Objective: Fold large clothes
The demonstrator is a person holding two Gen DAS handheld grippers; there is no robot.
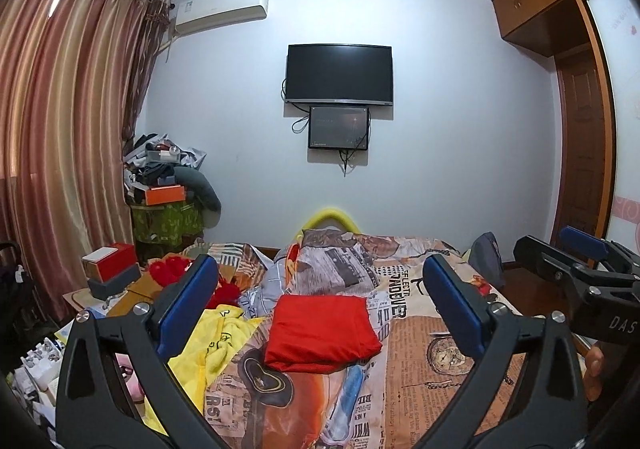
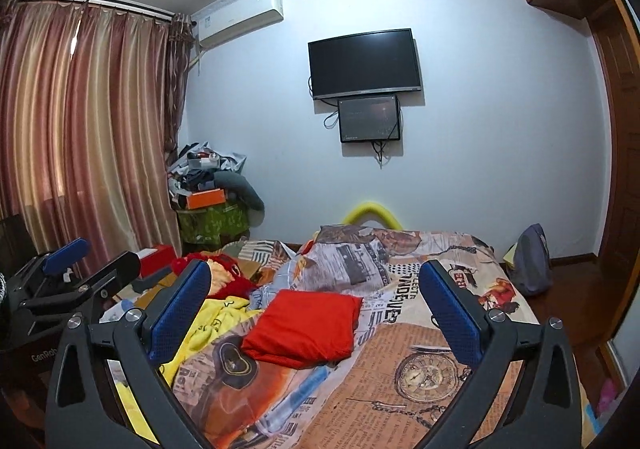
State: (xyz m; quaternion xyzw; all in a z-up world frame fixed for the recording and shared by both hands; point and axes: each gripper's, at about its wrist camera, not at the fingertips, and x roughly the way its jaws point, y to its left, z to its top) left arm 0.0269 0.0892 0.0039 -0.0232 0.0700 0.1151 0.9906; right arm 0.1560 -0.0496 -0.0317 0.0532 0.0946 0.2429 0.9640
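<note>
Reading off bedspread (image 1: pixel 436 333): newspaper print, pocket watch, partial "NDEVER". "DAS" seen on right gripper (image 1: pixel 576 261) at 3 o'clock. Red garment (image 1: pixel 322 333) found folded into neat rectangle, mid-bed, 12 o'clock between blue pads. Yellow garment (image 1: pixel 216 345) crumpled at 9 o'clock. Left gripper (image 1: pixel 320 299) spread wide, nothing held; right gripper likewise.

Folded red garment (image 1: pixel 322 333) of soft matt cloth, on a printed cotton-like bedspread (image 1: pixel 440 333). Crumpled yellow garment (image 1: pixel 218 345) of matt fabric. Black matt plastic left gripper (image 1: pixel 320 305) with textured blue pads and shiny metal screws. Satiny striped curtains (image 1: pixel 68 129). Glossy wooden wardrobe (image 1: pixel 536 5).
</note>
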